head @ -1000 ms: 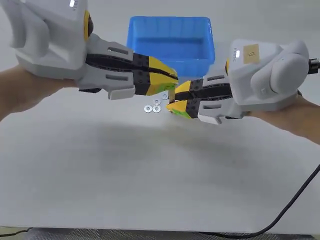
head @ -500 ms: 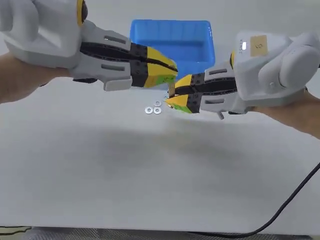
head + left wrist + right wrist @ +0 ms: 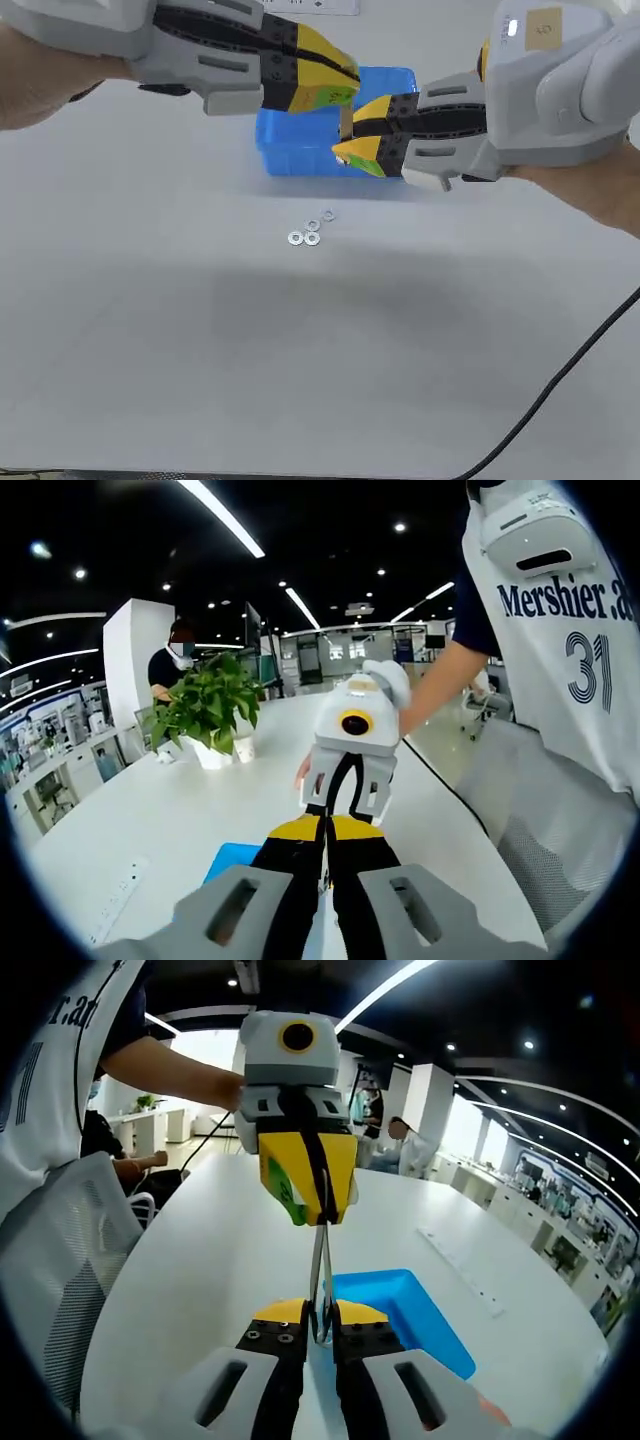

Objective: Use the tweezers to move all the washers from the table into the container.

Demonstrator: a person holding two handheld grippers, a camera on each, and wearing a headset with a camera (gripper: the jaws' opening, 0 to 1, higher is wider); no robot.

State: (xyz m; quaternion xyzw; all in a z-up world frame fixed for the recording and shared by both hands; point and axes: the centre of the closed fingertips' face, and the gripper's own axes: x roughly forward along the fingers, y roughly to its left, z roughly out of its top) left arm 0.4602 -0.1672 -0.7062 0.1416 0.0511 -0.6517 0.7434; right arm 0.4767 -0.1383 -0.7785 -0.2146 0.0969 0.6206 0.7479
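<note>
Three small metal washers (image 3: 312, 233) lie close together on the white table (image 3: 200, 340), in front of the blue container (image 3: 300, 152). Thin metal tweezers (image 3: 345, 120) are held in the air between both grippers, above the container's front. My left gripper (image 3: 352, 82) comes in from the upper left, shut on the tweezers' top. My right gripper (image 3: 340, 142) comes in from the right, shut on their lower end. In the right gripper view the tweezers (image 3: 320, 1260) run from my right gripper (image 3: 320, 1328) up into the left gripper's yellow jaws. I cannot see into the container.
A black cable (image 3: 560, 380) crosses the table's near right corner. In the left gripper view a potted plant (image 3: 205, 715) stands far back on the table, with a person behind it. The table around the washers is bare.
Both grippers have risen from just above the washers, carrying the tweezers up over the container's front. The washers lie as before. The head camera has tilted.
</note>
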